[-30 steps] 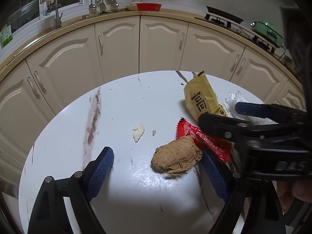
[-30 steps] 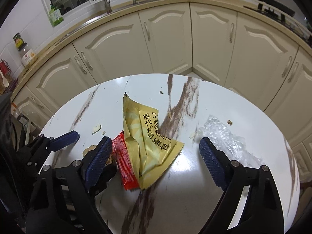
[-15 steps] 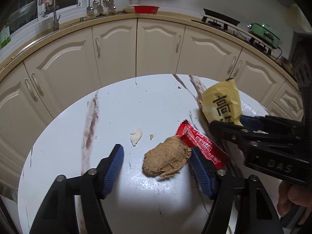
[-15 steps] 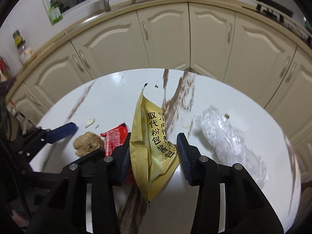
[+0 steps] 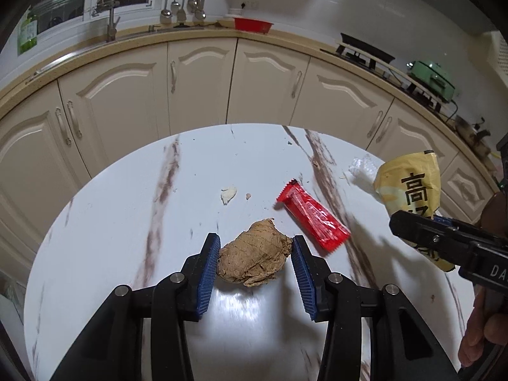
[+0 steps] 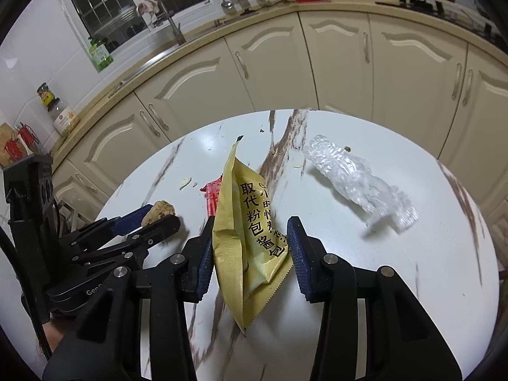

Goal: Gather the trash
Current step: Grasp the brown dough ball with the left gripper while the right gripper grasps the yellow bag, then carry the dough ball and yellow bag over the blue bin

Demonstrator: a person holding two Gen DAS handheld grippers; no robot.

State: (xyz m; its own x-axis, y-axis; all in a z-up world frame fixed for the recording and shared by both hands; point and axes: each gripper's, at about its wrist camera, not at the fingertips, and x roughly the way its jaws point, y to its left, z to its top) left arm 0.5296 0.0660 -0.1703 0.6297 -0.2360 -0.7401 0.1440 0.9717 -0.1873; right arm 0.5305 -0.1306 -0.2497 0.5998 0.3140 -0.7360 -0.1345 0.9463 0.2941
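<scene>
Plainly, the yellow packet [image 6: 250,238], slack and bowed between the pads of the right tool [image 6: 250,250], which presses it from both sides clear of the counter [image 5: 127,222], could slide out. The left tool [image 5: 255,262] is narrowed onto the brown paper wad [image 5: 255,262], both pads touching it at the counter's near middle; a loose pinch could drop it. The red wrapper [image 5: 312,216] and clear plastic [image 6: 358,181] lie farther off.

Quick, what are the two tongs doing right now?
Left tongs: shut on the brown paper wad, which sits on the table.
Right tongs: shut on the yellow packet, lifted off the table.
</scene>
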